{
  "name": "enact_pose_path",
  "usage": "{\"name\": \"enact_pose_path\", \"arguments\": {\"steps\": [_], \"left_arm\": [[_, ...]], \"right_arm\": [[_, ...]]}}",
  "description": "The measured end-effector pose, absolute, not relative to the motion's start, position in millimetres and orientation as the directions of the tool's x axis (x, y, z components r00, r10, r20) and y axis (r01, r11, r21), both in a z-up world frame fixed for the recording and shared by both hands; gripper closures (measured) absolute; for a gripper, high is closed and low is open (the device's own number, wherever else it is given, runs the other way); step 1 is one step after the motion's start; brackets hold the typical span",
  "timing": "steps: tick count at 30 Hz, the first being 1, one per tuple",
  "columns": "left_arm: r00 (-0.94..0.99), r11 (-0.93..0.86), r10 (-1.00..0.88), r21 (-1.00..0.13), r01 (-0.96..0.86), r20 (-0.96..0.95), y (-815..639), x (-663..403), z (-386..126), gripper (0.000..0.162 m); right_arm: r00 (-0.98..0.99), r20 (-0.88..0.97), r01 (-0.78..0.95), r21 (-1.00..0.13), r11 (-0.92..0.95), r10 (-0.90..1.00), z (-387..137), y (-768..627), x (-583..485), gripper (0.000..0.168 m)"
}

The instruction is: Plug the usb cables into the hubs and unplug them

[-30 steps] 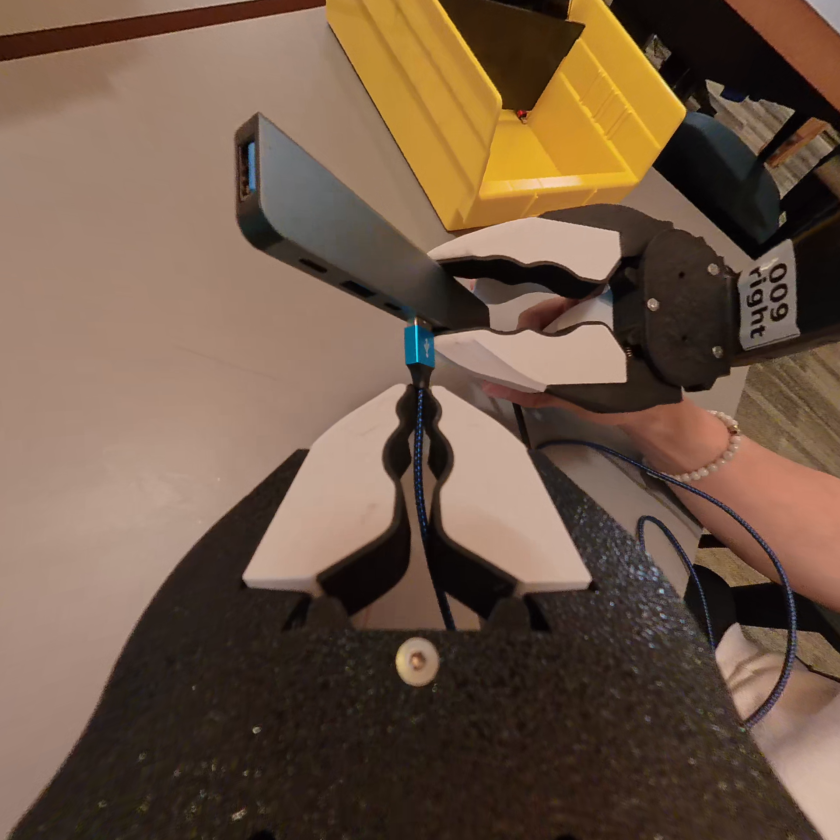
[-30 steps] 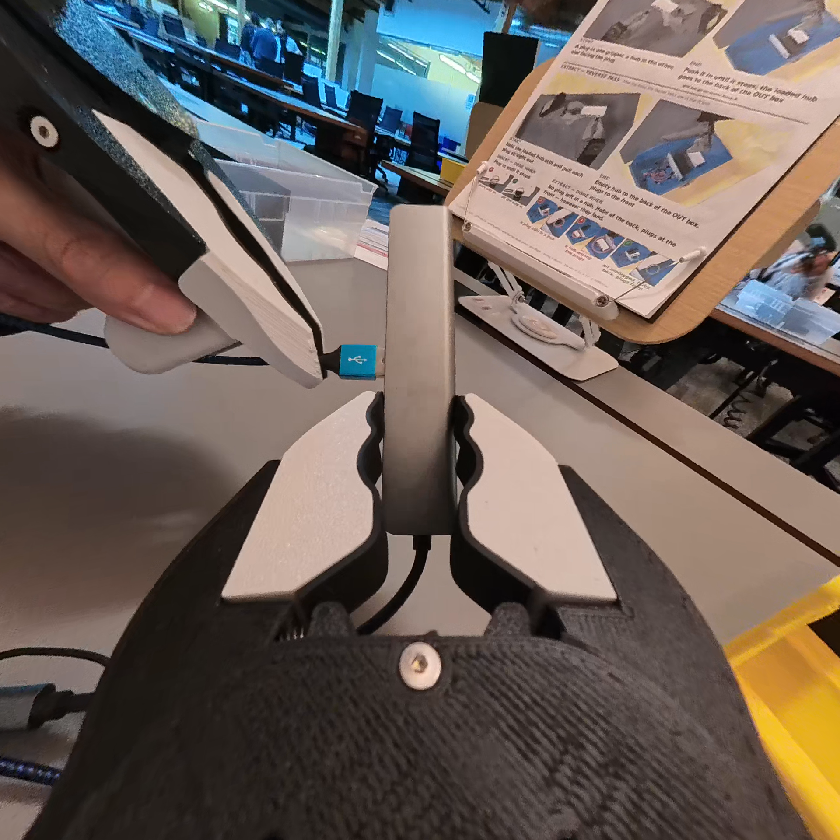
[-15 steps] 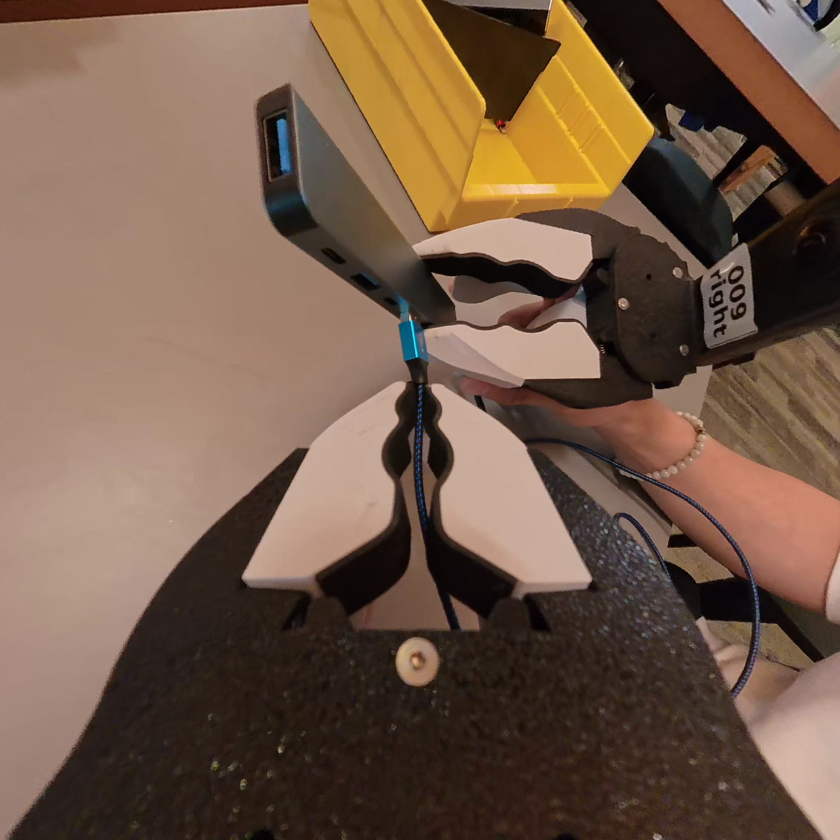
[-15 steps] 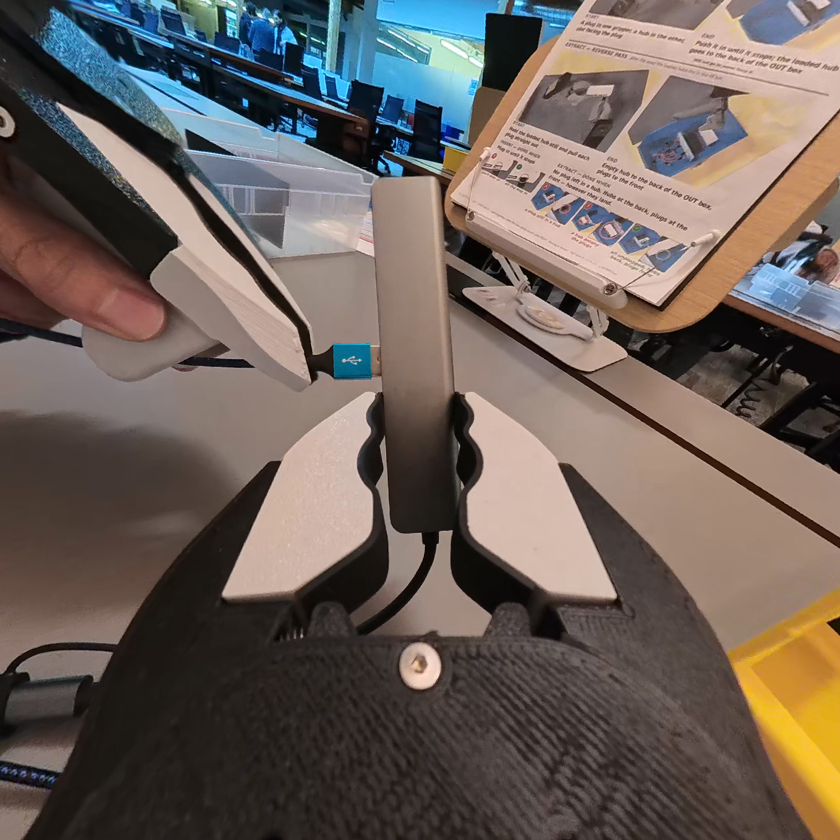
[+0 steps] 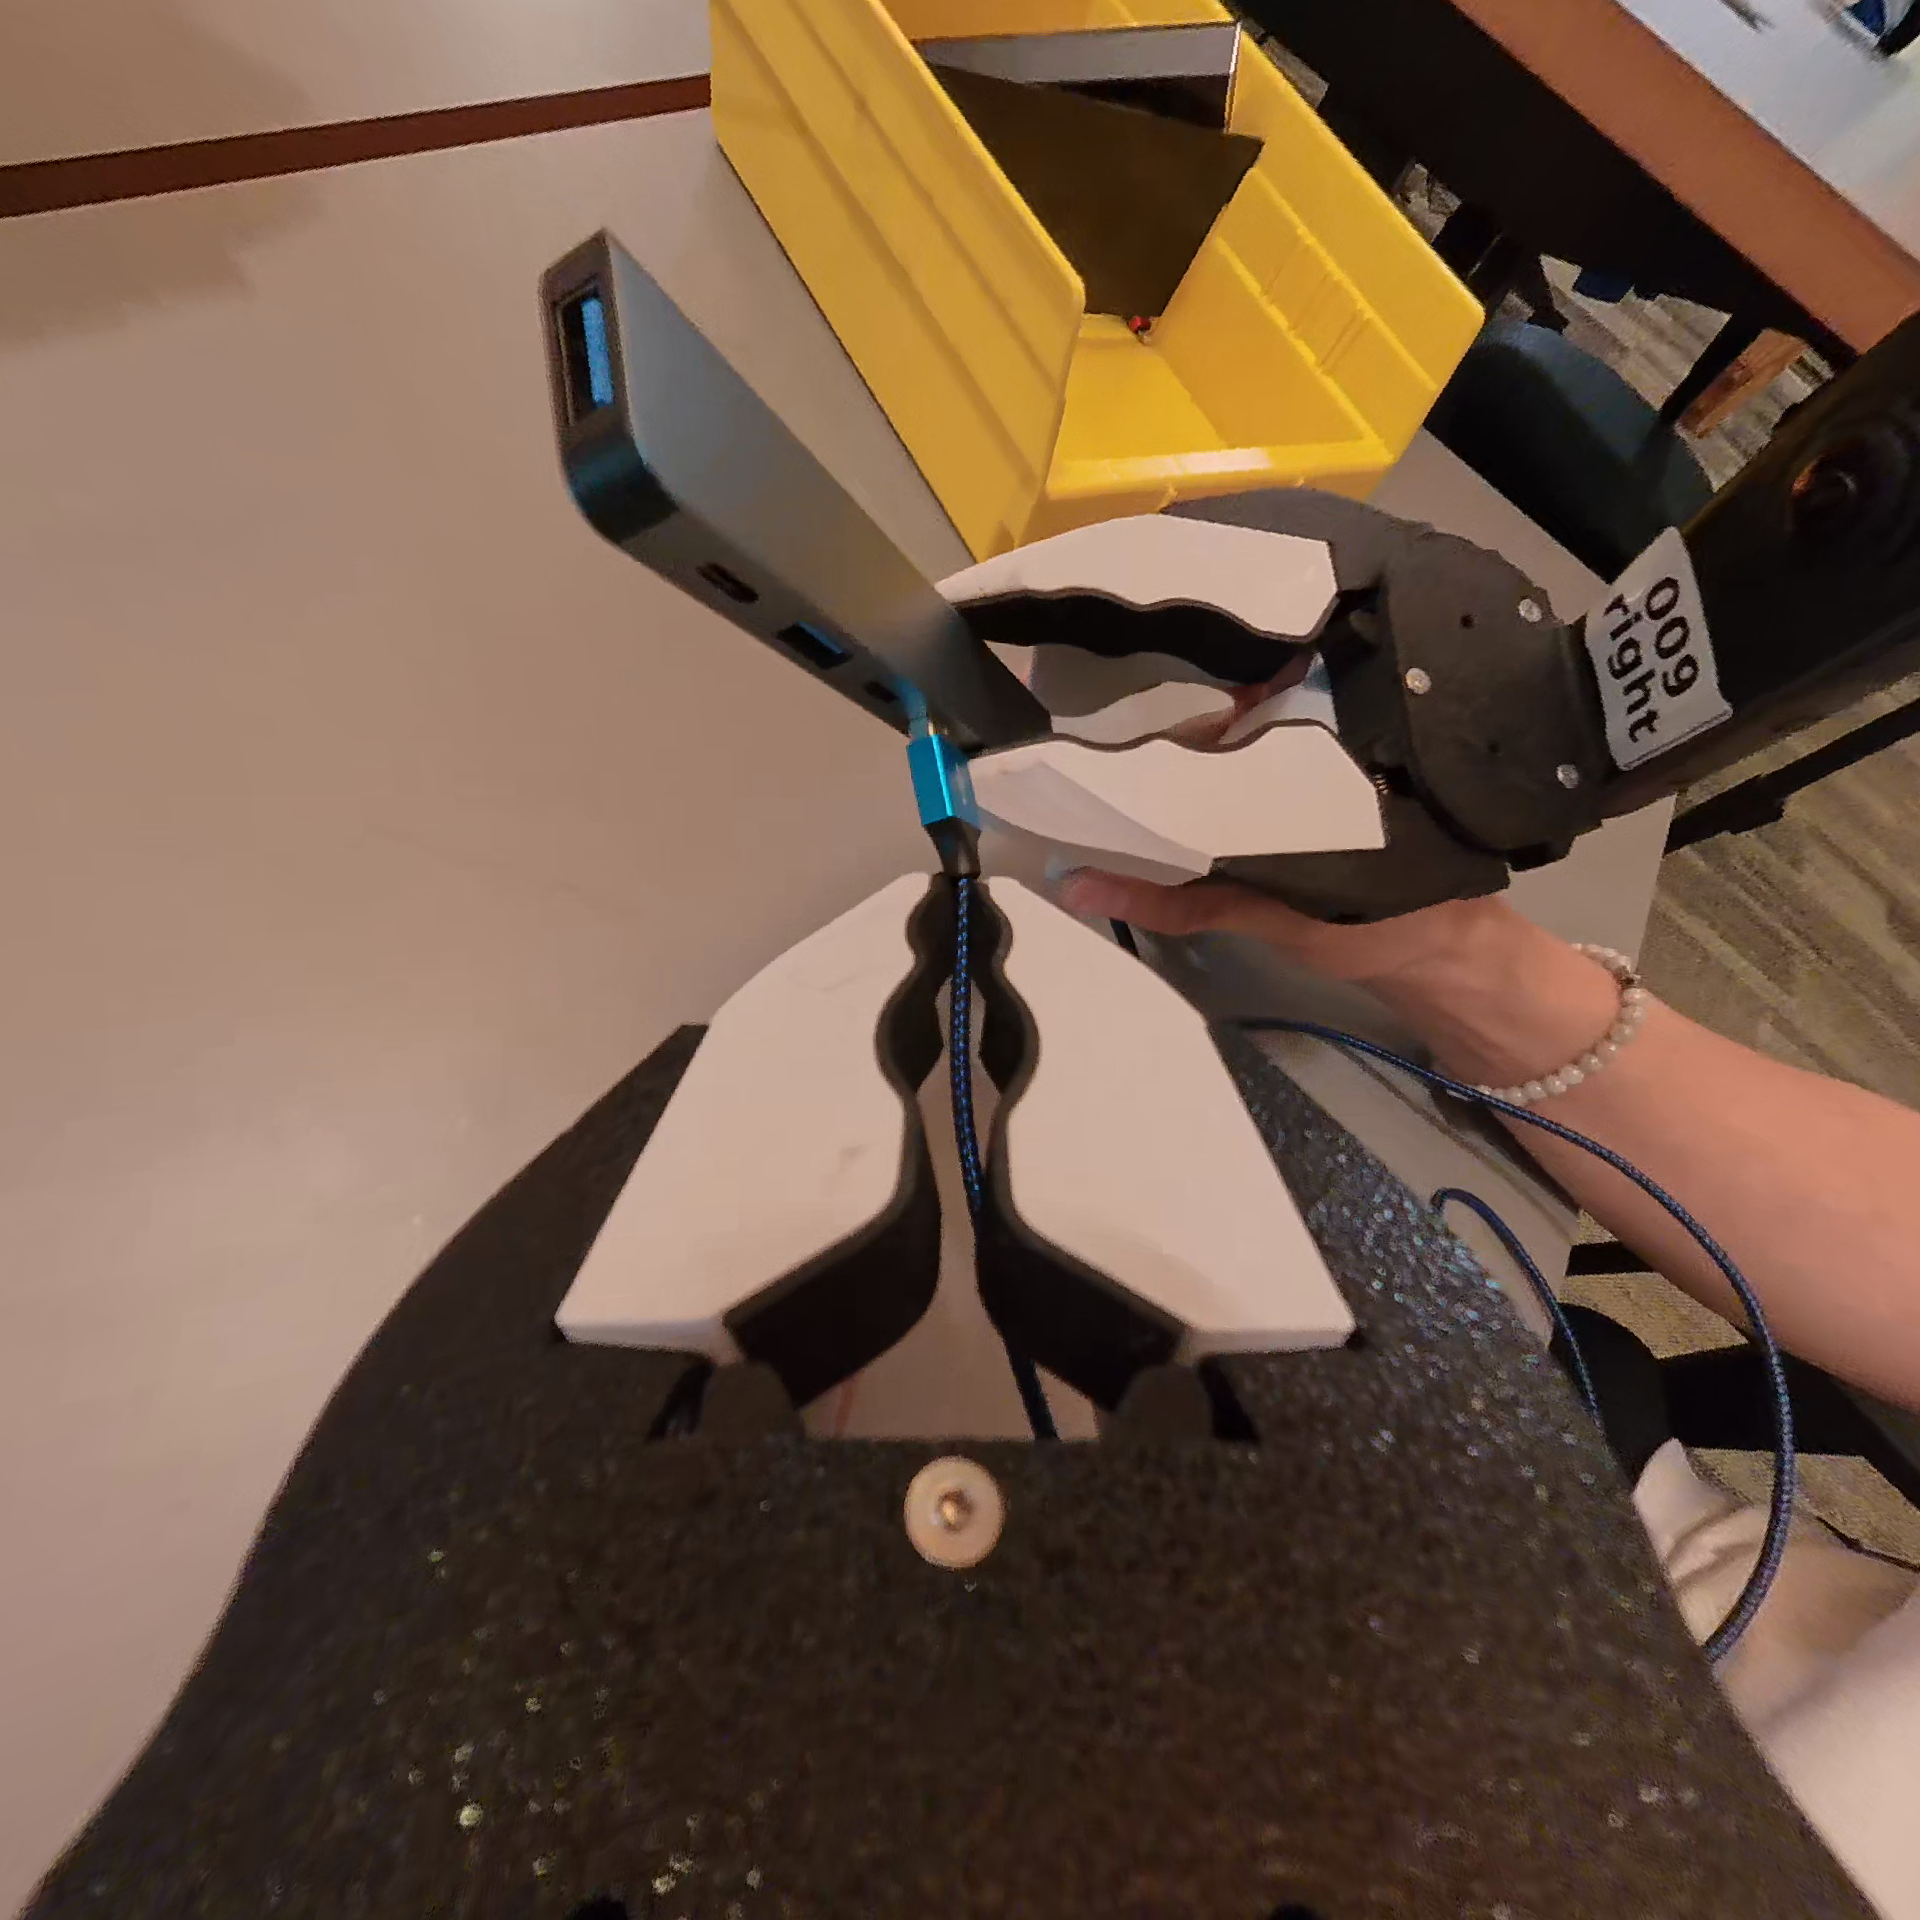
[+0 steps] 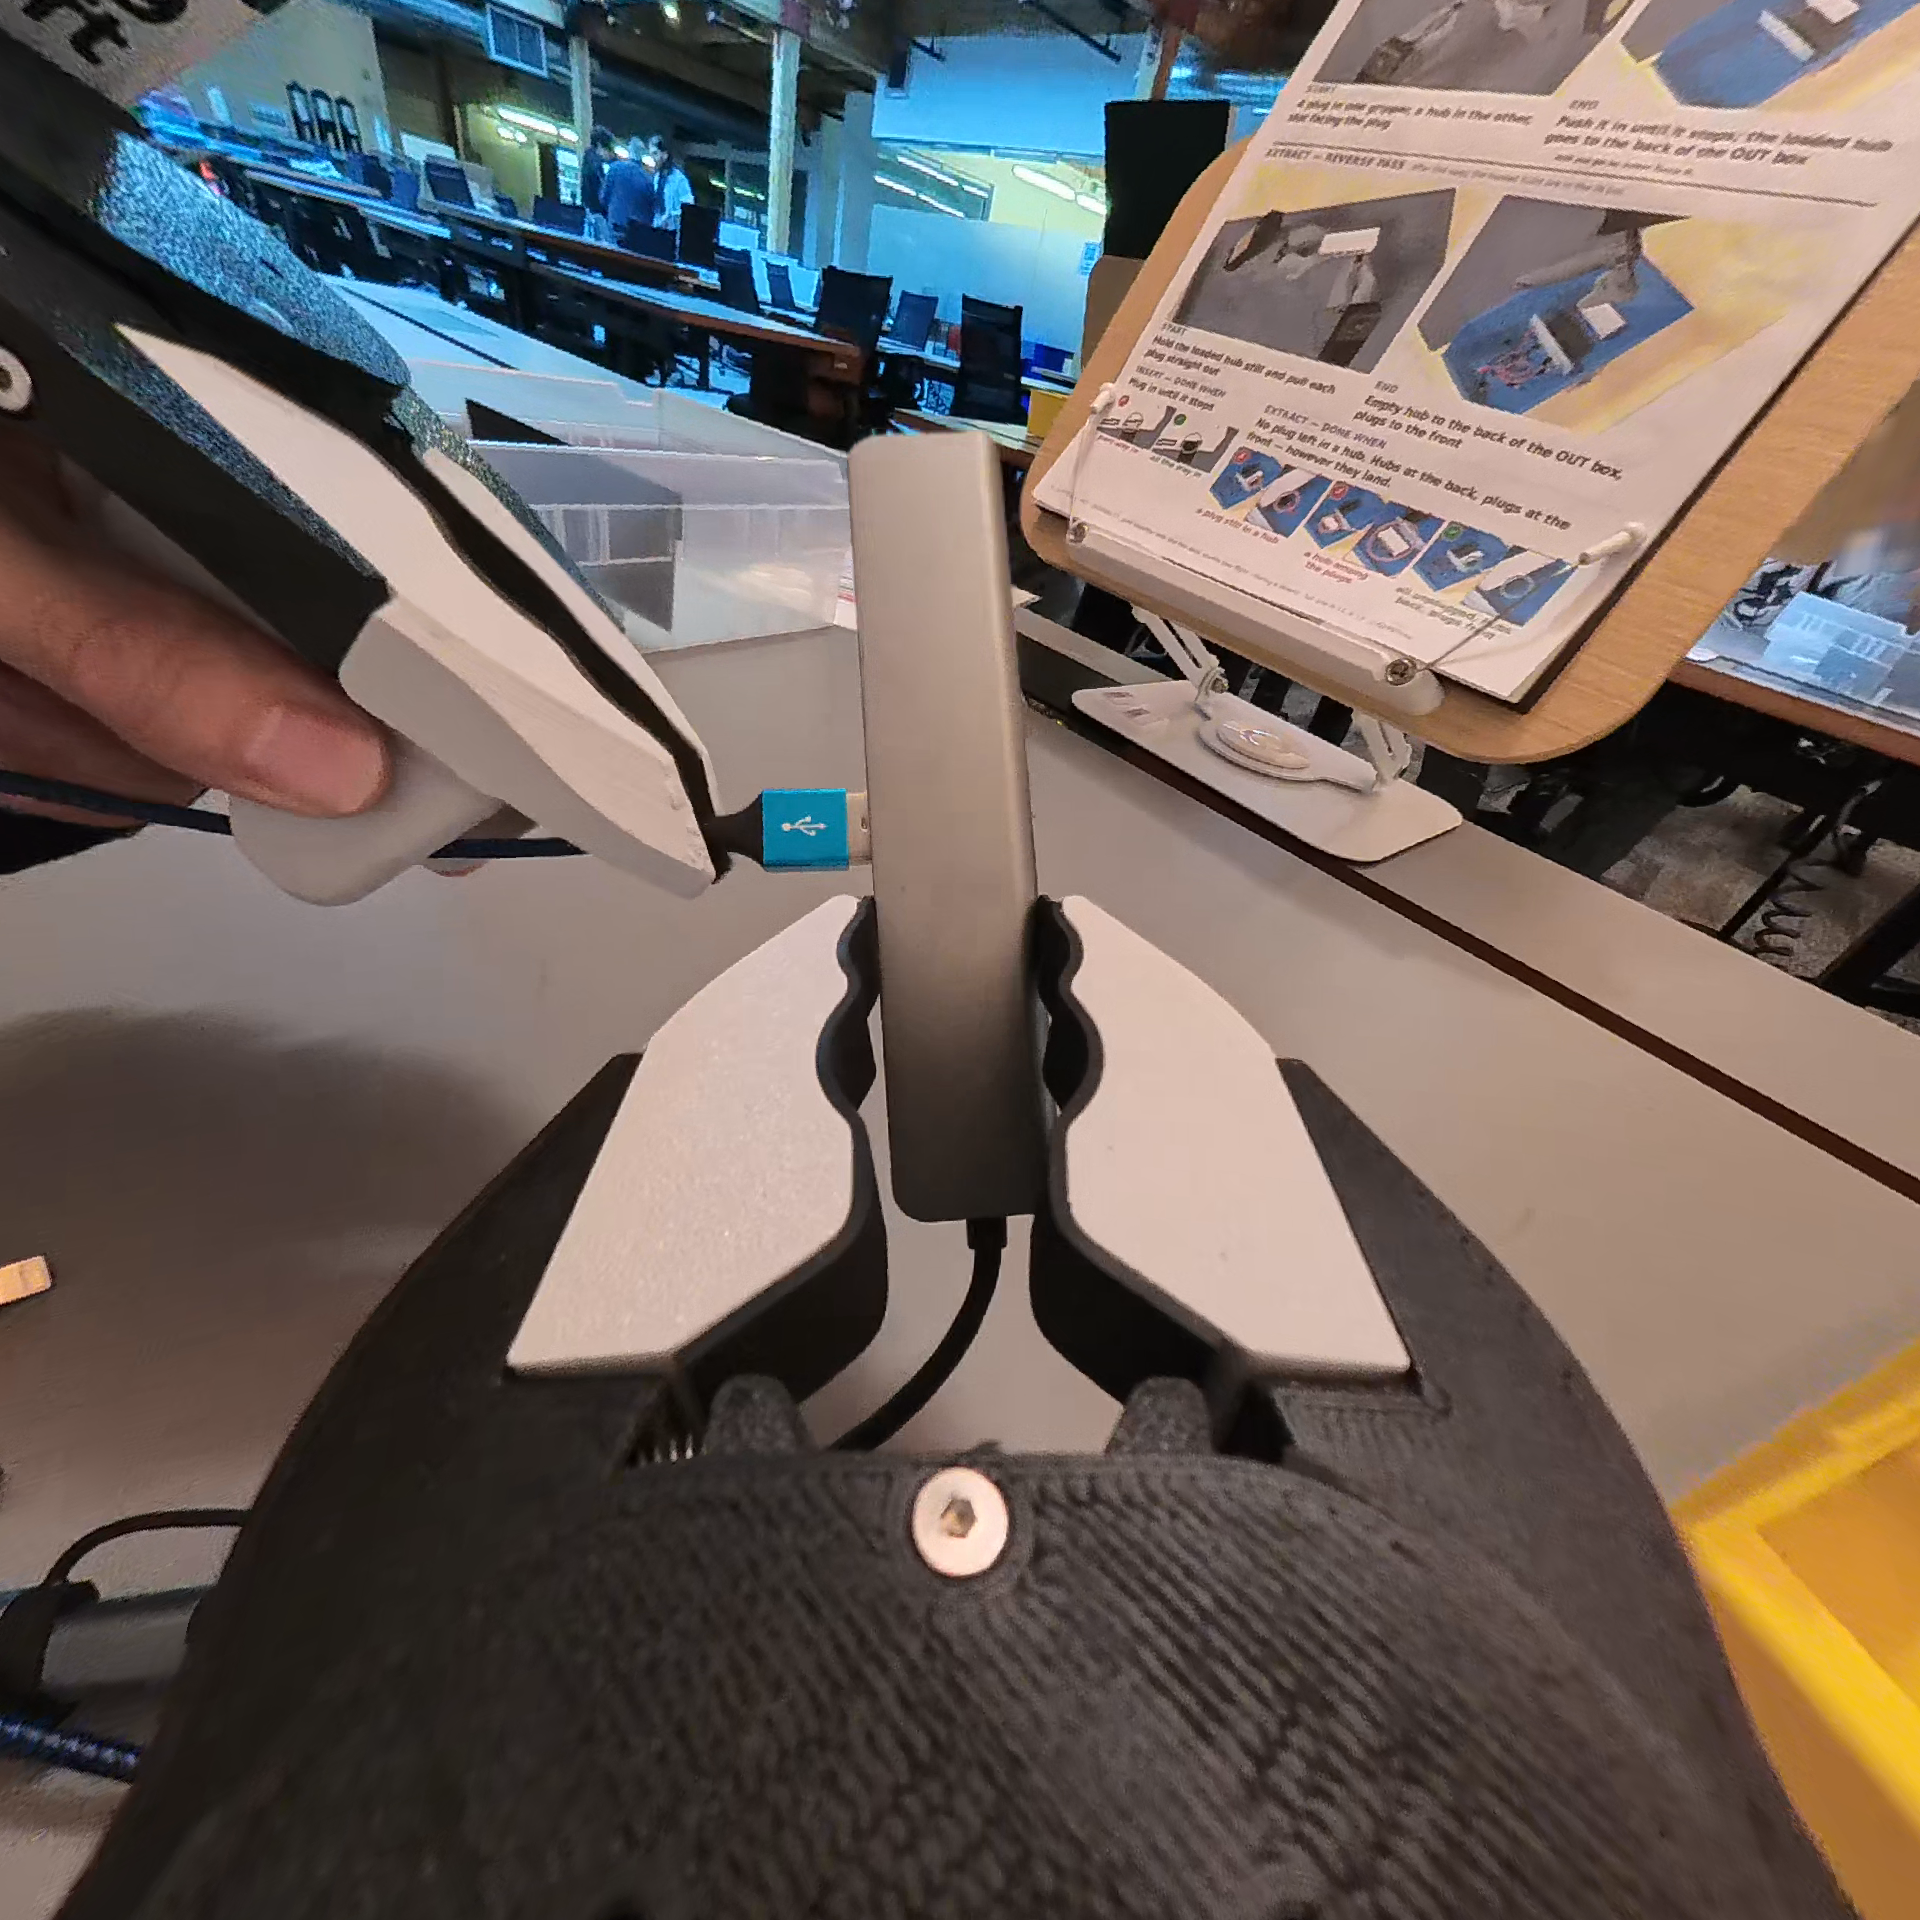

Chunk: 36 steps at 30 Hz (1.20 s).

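My right gripper (image 6: 954, 914) is shut on a grey USB hub (image 6: 945, 790) and holds it upright above the table; the hub (image 5: 769, 520) also shows in the left wrist view, slanting up to the left, with the right gripper (image 5: 997, 727) clamped on its lower end. My left gripper (image 5: 958, 894) is shut on a blue braided cable (image 5: 966, 1039) just behind its blue USB plug (image 5: 938, 781). The plug (image 6: 808, 828) sits at the hub's side port, its metal tip partly inside. The left gripper (image 6: 707, 831) comes in from the left in the right wrist view.
A yellow bin (image 5: 1195, 343) with a dark divider stands behind the hub. A clear plastic bin (image 6: 665, 540) and an instruction sheet on a wooden stand (image 6: 1507, 395) are across the table. Another hub and cable (image 6: 83, 1662) lie at the lower left. The cable loops off the table edge (image 5: 1714, 1351). The left gripper's tips are roughly 4 cm from the right gripper's.
The hub and both grippers have shifted and tilted a little together. The plug stays at the hub's side port, with a little metal showing now.
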<state>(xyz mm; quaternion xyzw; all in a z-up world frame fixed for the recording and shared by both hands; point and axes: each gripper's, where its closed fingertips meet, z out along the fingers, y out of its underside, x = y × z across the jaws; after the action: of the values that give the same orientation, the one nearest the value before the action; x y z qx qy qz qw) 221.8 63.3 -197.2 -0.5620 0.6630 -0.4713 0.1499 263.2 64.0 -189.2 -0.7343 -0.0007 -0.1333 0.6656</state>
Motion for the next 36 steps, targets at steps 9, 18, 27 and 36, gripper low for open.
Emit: {"name": "enact_pose_path", "arguments": {"steps": [9,18,27,36], "left_arm": [[-0.344,-0.085,-0.887,-0.843,-0.531,0.306,63.4,223.7,-189.8,0.158],[-0.061,0.055,-0.998,-0.925,-0.377,-0.034,227.6,159.7,-113.3,0.125],[-0.525,0.718,-0.681,-0.326,-0.615,-0.510,436.3,65.7,-184.0,0.114],[-0.824,0.866,-0.483,-0.024,-0.499,-0.297,453.6,57.1,-266.2,0.125]], "right_arm": [[0.972,0.166,0.153,-0.985,-0.086,-0.166,-186.2,63.9,262.1,0.138],[0.967,0.125,0.110,-0.991,-0.081,-0.223,-185.3,61.6,272.5,0.139],[0.982,0.076,0.068,-0.996,-0.052,-0.172,-183.2,60.2,270.6,0.138],[0.989,0.074,0.066,-0.995,-0.071,-0.126,-186.0,62.8,265.9,0.138]]}}
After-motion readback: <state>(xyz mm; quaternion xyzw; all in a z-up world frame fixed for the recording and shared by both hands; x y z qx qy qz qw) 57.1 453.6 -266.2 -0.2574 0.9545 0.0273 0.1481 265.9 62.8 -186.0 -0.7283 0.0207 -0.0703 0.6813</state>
